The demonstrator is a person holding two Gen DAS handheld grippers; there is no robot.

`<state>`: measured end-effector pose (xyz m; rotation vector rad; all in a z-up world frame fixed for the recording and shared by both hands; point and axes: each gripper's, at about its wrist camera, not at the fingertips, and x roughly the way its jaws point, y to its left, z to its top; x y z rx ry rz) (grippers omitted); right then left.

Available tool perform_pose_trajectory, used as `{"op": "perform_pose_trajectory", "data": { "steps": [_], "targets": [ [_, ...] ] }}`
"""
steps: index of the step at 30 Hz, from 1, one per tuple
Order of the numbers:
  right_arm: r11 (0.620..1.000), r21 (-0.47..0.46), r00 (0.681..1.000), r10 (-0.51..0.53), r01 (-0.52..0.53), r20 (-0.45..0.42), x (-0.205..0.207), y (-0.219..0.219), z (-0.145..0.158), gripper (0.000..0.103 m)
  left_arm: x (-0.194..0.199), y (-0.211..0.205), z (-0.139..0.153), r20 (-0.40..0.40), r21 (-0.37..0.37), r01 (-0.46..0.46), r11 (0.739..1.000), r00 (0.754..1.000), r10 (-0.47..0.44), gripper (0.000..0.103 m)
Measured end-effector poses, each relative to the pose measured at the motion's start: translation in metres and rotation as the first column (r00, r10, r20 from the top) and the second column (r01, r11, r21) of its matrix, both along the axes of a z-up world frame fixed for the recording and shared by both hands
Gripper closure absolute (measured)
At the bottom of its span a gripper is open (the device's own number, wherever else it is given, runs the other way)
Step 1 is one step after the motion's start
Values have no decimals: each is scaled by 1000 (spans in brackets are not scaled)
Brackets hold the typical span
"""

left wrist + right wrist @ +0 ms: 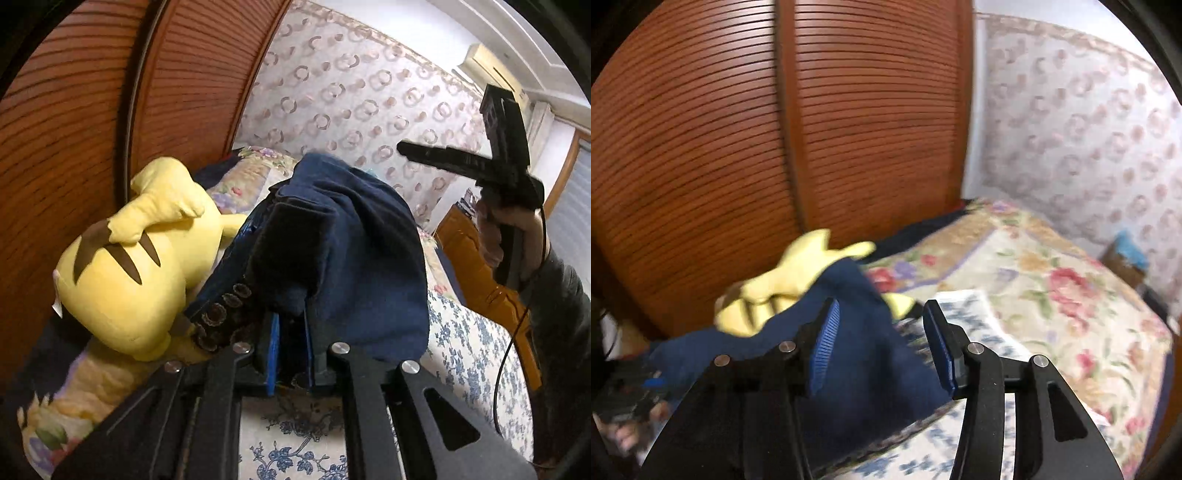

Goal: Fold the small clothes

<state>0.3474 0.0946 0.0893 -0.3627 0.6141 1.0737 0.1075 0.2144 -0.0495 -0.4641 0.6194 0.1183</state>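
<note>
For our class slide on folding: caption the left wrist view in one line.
Left gripper shut on navy garment, lifted beside a yellow plush toy; open right gripper raised nearby.

The navy garment (pixel 351 240) hides the left gripper's (pixel 290 354) jaws.

No text, label, brand, number or sign can be read in either view.
</note>
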Motion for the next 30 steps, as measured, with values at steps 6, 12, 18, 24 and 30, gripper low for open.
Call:
{"op": "perform_pose_trajectory", "data": {
  "steps": [6,12,18,24,30],
  "targets": [
    [997,-68,998,30,-34,-60,-20,17,-47,55,-14,2,22,48,87,-22,996,999,18,65],
    [994,-95,997,-61,57,-44,-22,6,-71,58,-18,-15,44,70,202,17,979,997,-32,48],
    [986,-19,986,-166,165,-6,-56,-56,-34,57,-20,-44,58,93,253,64,965,992,-91,48],
    [956,49,956,-291,289,39,-109,-145,-12,48,-19,-88,64,111,295,147,944,976,-187,48],
    [911,87,910,-409,403,66,-164,-215,-8,30,-22,-132,72,130,312,217,925,955,-268,48]
  ]
}}
